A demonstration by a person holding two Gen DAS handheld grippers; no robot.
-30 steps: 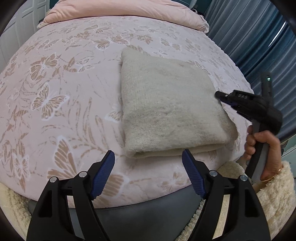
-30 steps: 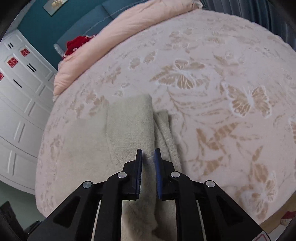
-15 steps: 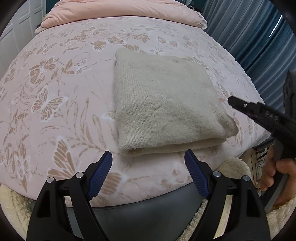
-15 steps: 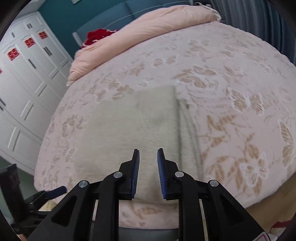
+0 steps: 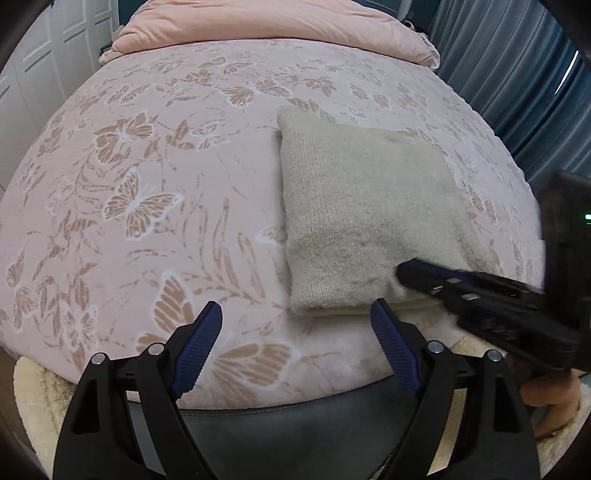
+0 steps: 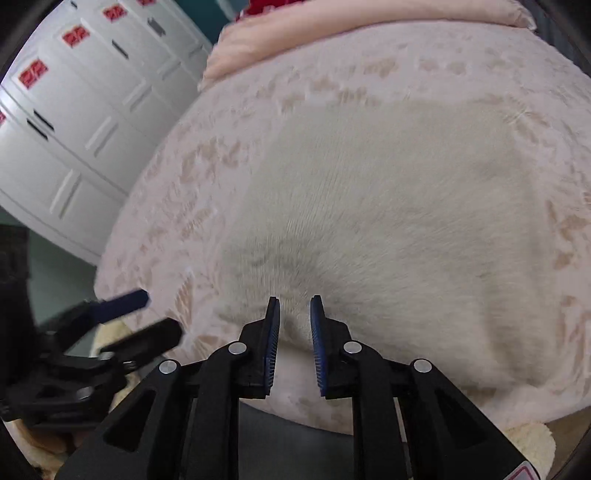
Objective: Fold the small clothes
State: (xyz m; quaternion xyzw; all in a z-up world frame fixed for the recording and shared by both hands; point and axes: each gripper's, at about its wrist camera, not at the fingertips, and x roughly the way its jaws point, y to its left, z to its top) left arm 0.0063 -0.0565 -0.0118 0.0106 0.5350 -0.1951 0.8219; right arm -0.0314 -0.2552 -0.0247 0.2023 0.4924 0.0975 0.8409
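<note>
A folded beige knit garment (image 5: pixel 365 214) lies on the pink butterfly bedspread (image 5: pixel 147 192), near the bed's front right edge. My left gripper (image 5: pixel 295 332) is open and empty, hovering over the front edge of the bed, just left of the garment's near corner. My right gripper (image 6: pixel 294 317) has its jaws a narrow gap apart, with its tips at the garment's (image 6: pixel 388 206) near edge and nothing between them. It shows in the left wrist view (image 5: pixel 410 271) coming in from the right, touching the garment's front right corner. The left gripper shows in the right wrist view (image 6: pixel 147 314) at the lower left.
A pink duvet (image 5: pixel 266 22) lies across the head of the bed. White wardrobe doors (image 6: pixel 74 110) stand to the left, blue curtains (image 5: pixel 517 74) to the right. A cream fluffy rug (image 5: pixel 33 398) lies on the floor in front of the bed.
The right gripper swung down and in to the garment's front right corner, and its jaws opened slightly. The left gripper shifted left and stayed open. The garment has not moved.
</note>
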